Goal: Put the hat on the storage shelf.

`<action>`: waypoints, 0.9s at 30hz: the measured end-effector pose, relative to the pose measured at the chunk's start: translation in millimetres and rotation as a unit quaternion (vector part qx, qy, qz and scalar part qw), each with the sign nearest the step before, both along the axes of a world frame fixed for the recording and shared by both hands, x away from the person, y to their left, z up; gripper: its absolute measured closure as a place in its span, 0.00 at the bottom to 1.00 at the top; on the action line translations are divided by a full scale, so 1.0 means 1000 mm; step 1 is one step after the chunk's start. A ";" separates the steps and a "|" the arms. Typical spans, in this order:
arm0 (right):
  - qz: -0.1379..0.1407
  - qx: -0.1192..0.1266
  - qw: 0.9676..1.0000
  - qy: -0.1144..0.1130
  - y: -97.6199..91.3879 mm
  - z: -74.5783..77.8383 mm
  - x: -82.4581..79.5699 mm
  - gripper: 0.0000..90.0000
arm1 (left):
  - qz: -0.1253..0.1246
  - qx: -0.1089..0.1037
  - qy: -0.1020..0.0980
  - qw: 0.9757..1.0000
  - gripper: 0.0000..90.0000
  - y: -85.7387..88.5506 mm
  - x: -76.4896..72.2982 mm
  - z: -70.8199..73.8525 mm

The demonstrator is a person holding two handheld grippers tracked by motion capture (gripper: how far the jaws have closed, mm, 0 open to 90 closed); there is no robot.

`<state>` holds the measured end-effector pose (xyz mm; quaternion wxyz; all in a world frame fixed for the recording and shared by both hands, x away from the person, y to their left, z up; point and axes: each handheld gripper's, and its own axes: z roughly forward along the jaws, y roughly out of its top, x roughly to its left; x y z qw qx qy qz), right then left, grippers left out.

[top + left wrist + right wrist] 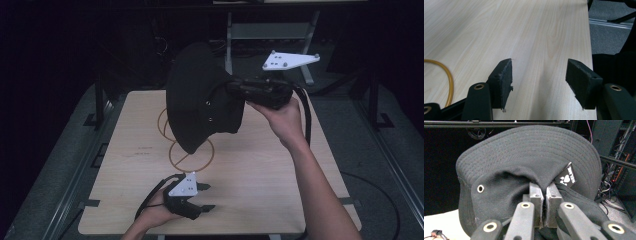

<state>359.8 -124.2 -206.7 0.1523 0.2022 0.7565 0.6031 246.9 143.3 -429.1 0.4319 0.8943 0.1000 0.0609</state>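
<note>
A dim lab or recording studio, not a home. A pale wooden table (pixel 260 200) sits centre frame inside a dark metal frame (pixel 100 107), with grey carpeted floor (pixel 55 170) at both sides. Equipment racks with hanging cables (pixel 616 170) fill the right gripper view's right edge, and a metal stand (pixel 270 32) rises at top centre.

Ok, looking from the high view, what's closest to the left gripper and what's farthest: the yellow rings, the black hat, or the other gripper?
From the left gripper:
1. Yellow rings, on the table just beyond it.
2. Black hat, held up above the rings.
3. Right gripper, far right, clamping the hat.
</note>
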 end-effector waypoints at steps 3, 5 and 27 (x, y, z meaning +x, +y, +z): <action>0.004 -0.003 1.000 0.006 0.009 0.004 0.005 0.96 | 0.000 -0.001 -0.001 1.000 0.42 -0.002 0.000 -0.001; 0.007 -0.010 1.000 0.010 0.015 0.008 0.009 0.96 | -0.003 0.002 -0.004 1.000 0.42 -0.003 0.000 -0.001; 0.042 -0.093 0.993 0.051 0.098 0.017 0.049 0.94 | -0.023 0.014 -0.005 1.000 0.42 -0.011 -0.004 -0.003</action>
